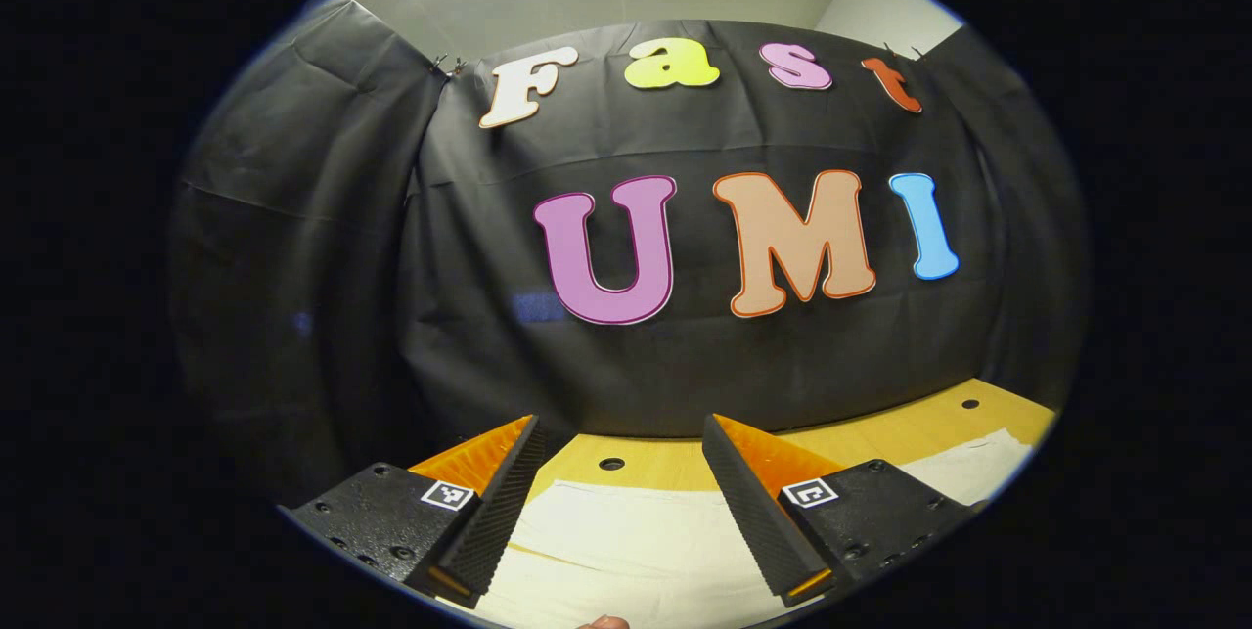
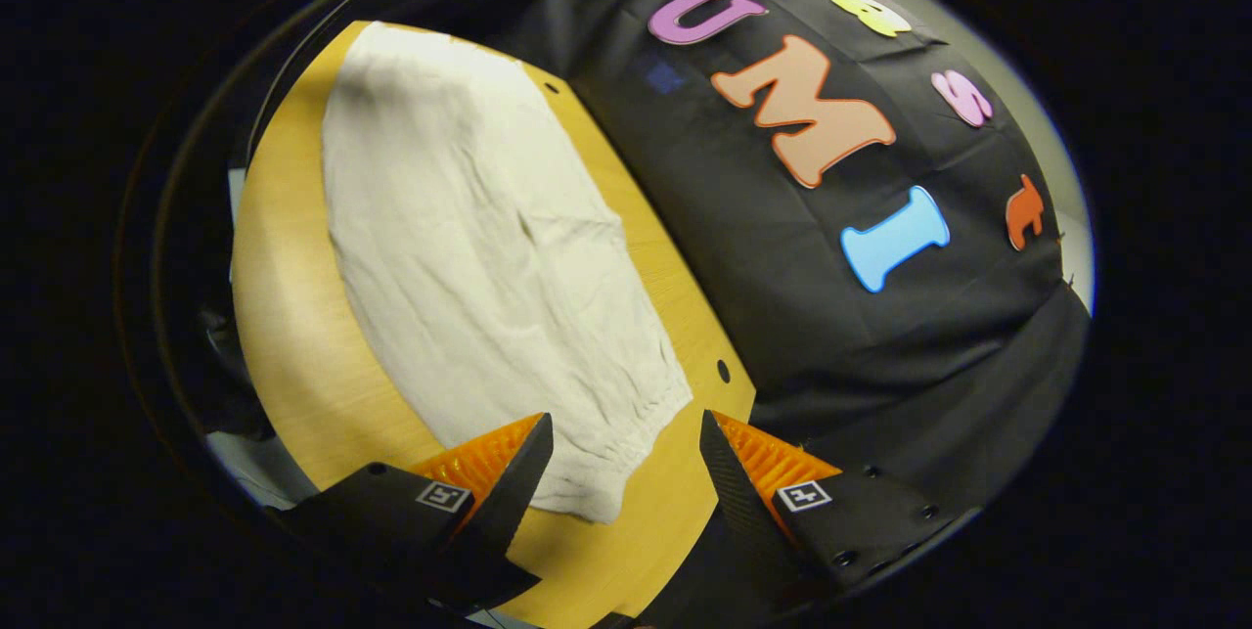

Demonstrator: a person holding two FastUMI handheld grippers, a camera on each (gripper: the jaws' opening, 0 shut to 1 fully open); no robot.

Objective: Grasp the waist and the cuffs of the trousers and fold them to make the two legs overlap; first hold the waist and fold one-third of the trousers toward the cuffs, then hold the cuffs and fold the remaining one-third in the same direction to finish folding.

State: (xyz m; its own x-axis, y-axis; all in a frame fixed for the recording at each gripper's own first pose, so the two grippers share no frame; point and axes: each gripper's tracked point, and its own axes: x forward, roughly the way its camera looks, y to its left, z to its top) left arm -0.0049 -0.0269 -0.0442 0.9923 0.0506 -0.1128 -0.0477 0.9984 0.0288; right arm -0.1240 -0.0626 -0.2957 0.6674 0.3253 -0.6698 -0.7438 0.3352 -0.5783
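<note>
Your left hand-held gripper (image 1: 620, 502) and right hand-held gripper (image 2: 626, 472) are both spread wide above the trousers (image 2: 489, 267) lying flat on the counter (image 2: 293, 336)

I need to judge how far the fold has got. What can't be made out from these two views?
- Trousers, right gripper view: the far end is cut off by the image edge; whether two legs overlap is unclear, since it looks like one layer.
- Trousers, left gripper view: mostly hidden behind the left hand-held gripper fingers and the bottom edge.
- Right hand-held gripper: open above the gathered end; contact with the cloth cannot be told.
</note>
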